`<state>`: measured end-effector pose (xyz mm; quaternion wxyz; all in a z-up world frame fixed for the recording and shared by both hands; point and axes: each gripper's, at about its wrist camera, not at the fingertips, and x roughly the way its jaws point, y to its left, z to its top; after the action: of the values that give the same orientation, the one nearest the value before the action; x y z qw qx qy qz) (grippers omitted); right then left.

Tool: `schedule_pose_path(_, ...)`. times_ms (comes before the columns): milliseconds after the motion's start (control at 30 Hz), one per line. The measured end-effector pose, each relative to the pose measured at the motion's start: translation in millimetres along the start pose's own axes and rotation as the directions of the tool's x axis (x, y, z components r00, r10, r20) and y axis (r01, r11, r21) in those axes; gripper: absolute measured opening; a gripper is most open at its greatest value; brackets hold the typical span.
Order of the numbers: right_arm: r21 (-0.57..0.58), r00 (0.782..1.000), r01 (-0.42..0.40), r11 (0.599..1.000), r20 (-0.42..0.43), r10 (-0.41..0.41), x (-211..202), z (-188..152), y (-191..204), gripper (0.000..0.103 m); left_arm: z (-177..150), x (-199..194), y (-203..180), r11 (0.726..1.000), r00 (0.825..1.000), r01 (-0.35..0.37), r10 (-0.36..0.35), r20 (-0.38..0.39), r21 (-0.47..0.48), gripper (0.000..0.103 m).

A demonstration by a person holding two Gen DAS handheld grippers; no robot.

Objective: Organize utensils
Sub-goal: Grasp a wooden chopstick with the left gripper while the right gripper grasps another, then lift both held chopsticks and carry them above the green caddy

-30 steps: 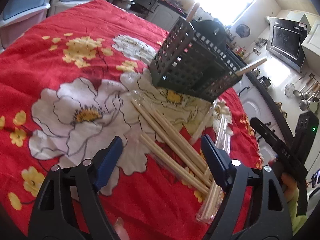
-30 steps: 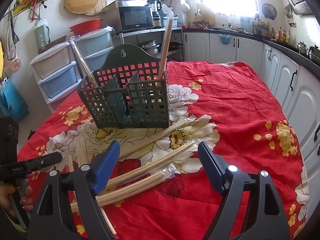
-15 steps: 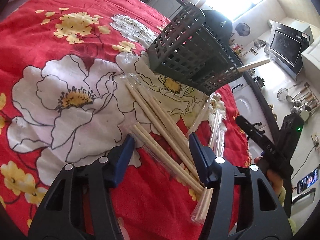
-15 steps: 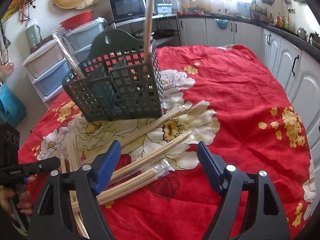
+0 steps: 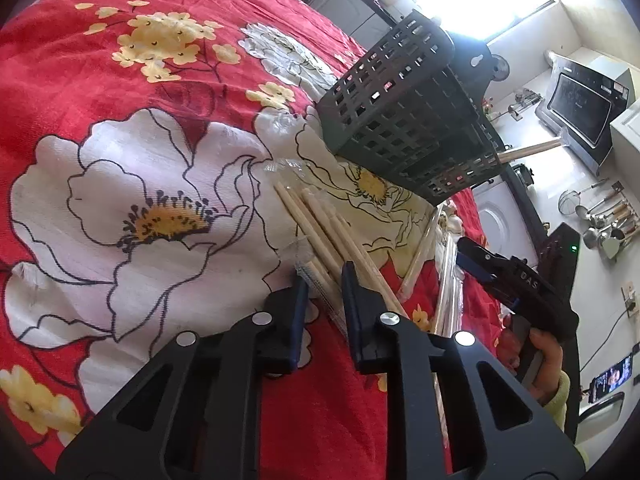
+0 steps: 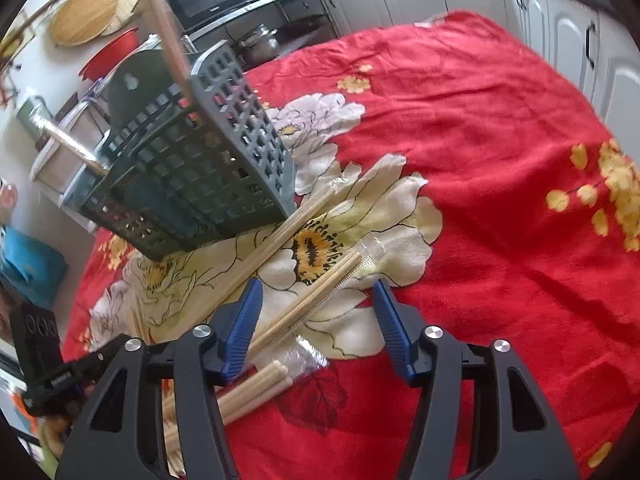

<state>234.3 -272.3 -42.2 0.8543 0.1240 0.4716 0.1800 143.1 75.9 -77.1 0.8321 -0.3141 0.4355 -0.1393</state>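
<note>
Dark plastic caddy [image 6: 208,168] on floral cloth [image 6: 480,160], wooden chopstick [image 6: 164,28] upright inside.

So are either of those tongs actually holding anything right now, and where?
The left tongs have just closed on a wrapped chopstick pair near its end. The right tongs, also closing, straddle another wrapped pair without gripping it yet.

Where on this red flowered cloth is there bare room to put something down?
Free: the tablecloth to the right of the black basket, out to the white cabinets. Crowded: below the basket, where wrapped chopsticks lie between the right gripper and left gripper.
</note>
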Motion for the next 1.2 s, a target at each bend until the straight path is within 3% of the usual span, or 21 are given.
schedule_pose_path(133,0.044,1.000,-0.019,0.999,-0.018,0.019,8,6,-5,0.045,0,0,0,1.000,1.000,0.001,-0.001,0.002,0.001,0.013)
schedule_pose_path(367,0.069,1.000,-0.015,0.997,-0.017,0.016,16,11,-11,0.018,0,1,1,1.000,1.000,0.009,-0.009,0.008,-0.002,0.012)
schedule_pose_path(600,0.104,0.997,-0.082,0.991,0.022,0.080,7,12,-14,0.014,3,0,6,0.999,0.999,0.040,-0.040,0.004,-0.017,0.009)
schedule_pose_path(867,-0.004,0.992,-0.095,0.995,0.087,0.095,-19,10,12,0.012,5,-8,12,0.997,0.998,0.064,-0.064,0.022,-0.039,0.008)
schedule_pose_path(1200,-0.145,0.984,-0.075,0.987,0.149,0.096,-46,9,44,0.010,12,-40,5,0.999,0.991,0.051,-0.049,0.127,-0.006,0.006)
